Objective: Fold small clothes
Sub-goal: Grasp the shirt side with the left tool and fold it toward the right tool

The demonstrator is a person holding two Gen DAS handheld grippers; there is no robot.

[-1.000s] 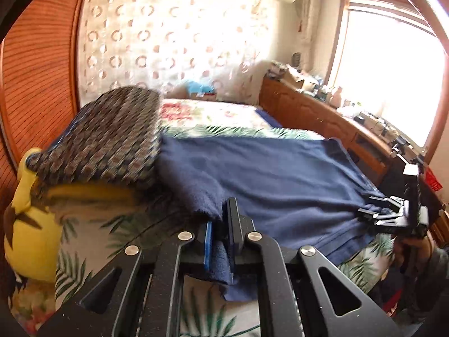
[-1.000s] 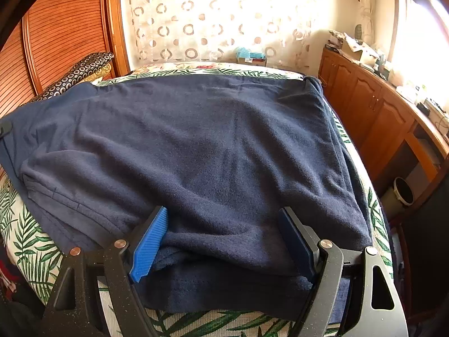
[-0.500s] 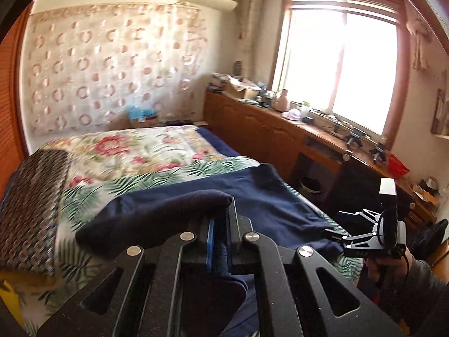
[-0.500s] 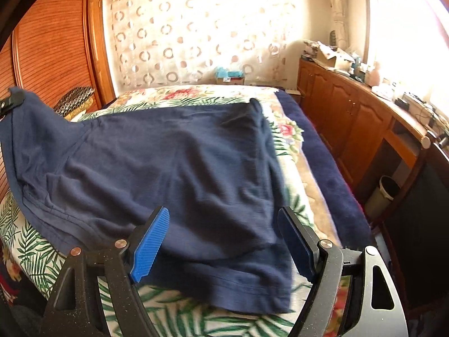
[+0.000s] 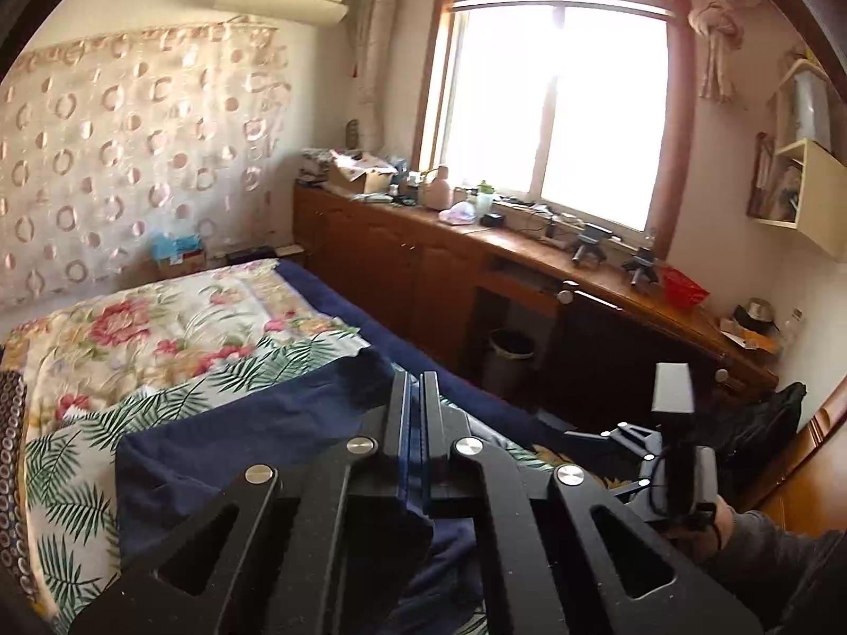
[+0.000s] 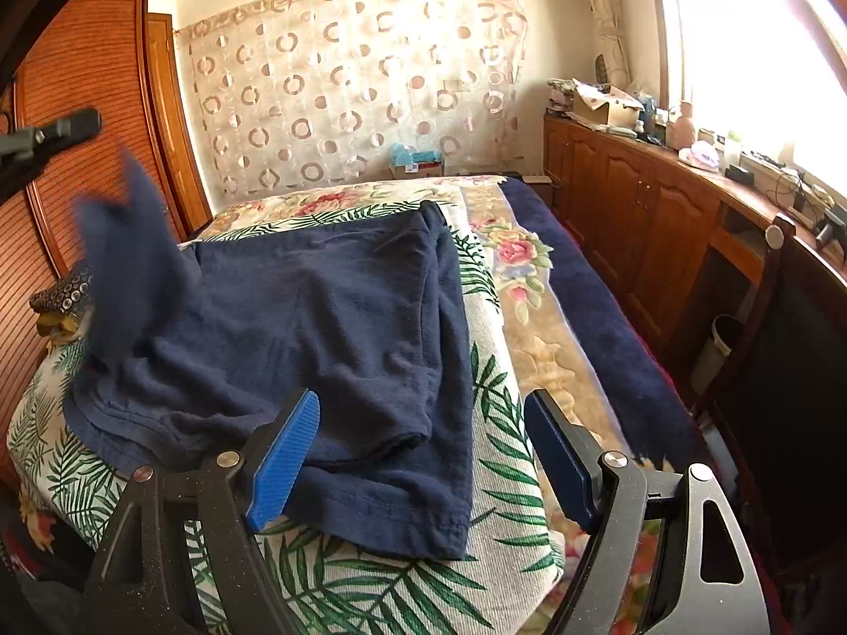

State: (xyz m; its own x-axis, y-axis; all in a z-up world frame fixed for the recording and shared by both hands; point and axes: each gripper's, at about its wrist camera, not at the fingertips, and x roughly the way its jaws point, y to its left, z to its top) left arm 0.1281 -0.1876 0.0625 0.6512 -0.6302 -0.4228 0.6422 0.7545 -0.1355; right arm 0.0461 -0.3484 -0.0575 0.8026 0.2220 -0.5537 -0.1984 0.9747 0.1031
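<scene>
Your left gripper (image 5: 416, 413) has its fingers clenched on a corner of the dark navy knit garment (image 6: 317, 328), and that corner is lifted above the rest of the cloth, which lies spread on the palm-leaf and floral bedspread (image 6: 492, 370) of the bed. Your right gripper (image 6: 423, 455) hangs just above the garment's near hem with its blue-padded fingers (image 6: 286, 455) released wide and nothing pressed between them. You look to be partway through carrying one side across for a fold. Next, I judge you should bring the lifted corner over to the opposite edge, line up the hems, then let go and smooth it flat. No brand, label or writing can be read anywhere.
</scene>
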